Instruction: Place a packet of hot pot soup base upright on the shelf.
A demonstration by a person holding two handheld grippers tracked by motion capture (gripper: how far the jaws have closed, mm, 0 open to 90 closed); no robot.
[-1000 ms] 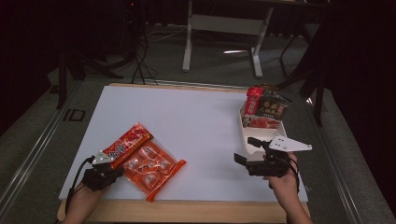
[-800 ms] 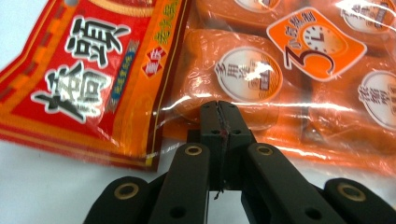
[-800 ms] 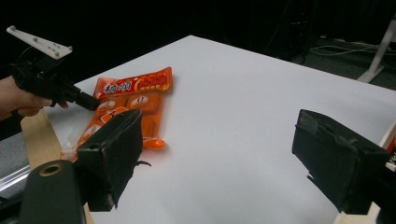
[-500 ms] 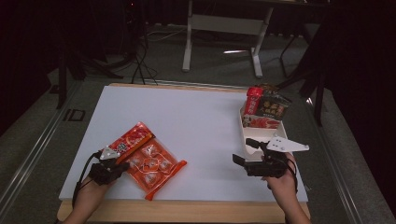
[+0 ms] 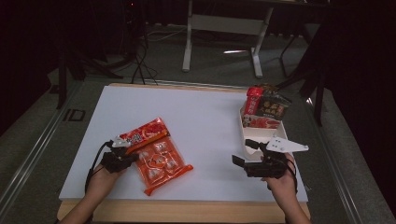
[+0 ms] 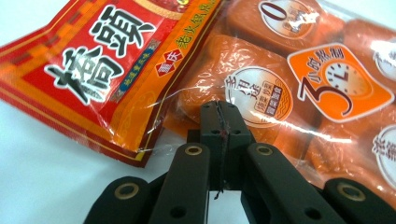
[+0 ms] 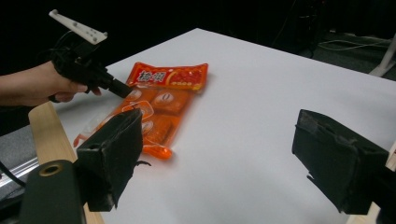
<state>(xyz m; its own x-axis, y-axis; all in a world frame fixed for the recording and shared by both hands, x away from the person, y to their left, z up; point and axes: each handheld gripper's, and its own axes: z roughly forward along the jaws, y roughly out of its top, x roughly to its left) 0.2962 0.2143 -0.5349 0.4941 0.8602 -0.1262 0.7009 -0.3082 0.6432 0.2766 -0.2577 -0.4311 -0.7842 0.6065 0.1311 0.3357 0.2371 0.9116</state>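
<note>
Near the table's left front lies a clear orange snack pack (image 5: pixel 161 162) (image 6: pixel 299 93) (image 7: pixel 149 116) holding several wrapped pieces. A red packet (image 5: pixel 141 134) (image 6: pixel 93 70) (image 7: pixel 168 77) overlaps its far end. My left gripper (image 5: pixel 132 157) (image 6: pixel 219 109) (image 7: pixel 122 89) is shut, jaws pressed together with nothing between them, and its tip is at the orange pack's left edge. My right gripper (image 5: pixel 243 153) (image 7: pixel 219 140) stands open and empty at the right front, pointing left toward the packs from well away.
A white tray (image 5: pixel 252 148) at the table's right edge holds several upright snack packets (image 5: pixel 264 108) at its far end. The white tabletop (image 5: pixel 205 121) lies between the two grippers. A wooden rim (image 5: pixel 187 211) runs along the front.
My left gripper has moved right and a little away from the person, up to the orange pack's edge. The right gripper has stayed put.
</note>
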